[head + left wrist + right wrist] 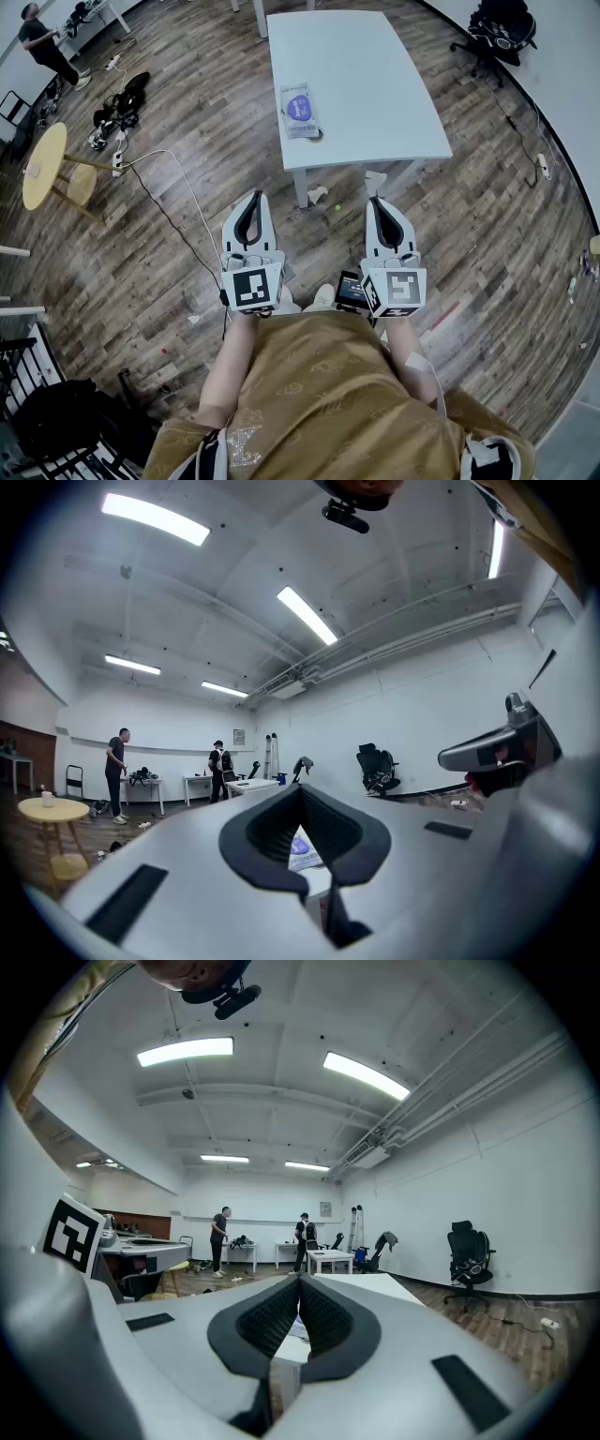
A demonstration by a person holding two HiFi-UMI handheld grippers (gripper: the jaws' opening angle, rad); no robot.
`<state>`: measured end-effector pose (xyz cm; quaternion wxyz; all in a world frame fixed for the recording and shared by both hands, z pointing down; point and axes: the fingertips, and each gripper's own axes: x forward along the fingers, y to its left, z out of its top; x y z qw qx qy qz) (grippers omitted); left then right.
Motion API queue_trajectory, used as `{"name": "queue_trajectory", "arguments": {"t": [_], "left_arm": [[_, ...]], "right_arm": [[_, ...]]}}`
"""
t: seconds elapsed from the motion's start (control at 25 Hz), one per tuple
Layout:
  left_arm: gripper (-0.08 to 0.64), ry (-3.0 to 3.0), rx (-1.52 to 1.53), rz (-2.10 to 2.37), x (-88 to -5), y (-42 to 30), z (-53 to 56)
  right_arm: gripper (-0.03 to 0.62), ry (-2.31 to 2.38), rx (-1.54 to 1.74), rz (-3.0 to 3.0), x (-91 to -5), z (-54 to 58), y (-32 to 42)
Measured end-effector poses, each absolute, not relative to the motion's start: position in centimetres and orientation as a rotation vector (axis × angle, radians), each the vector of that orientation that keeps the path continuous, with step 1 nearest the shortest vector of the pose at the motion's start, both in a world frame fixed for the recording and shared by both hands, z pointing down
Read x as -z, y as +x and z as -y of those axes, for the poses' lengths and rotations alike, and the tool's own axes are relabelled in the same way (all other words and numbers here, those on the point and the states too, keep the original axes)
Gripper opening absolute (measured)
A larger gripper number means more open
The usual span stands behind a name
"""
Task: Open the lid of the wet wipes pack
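Wet wipes pack (300,112) flat on the white table (375,84), toward its near left corner, both tools well short of it
At left, the left gripper (252,199) hangs over the wood floor (169,244) with its fingertips pressed together and nothing between them; at right, the right gripper (379,201) is likewise closed tip to tip and empty, level with its partner
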<state>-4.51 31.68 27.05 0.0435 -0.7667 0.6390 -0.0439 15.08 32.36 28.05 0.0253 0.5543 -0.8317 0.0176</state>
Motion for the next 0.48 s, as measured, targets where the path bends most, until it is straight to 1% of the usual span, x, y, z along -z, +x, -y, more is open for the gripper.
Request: {"name": "queue_trajectory", "arguments": {"t": [0.48], "left_arm": [[0.005,-2.352,0.118,-1.948,-27.7,-2.6,-31.8]], "right_arm": [[0.009,1.696,-0.049,2.585,-28.2,-32.4,16.5]]}}
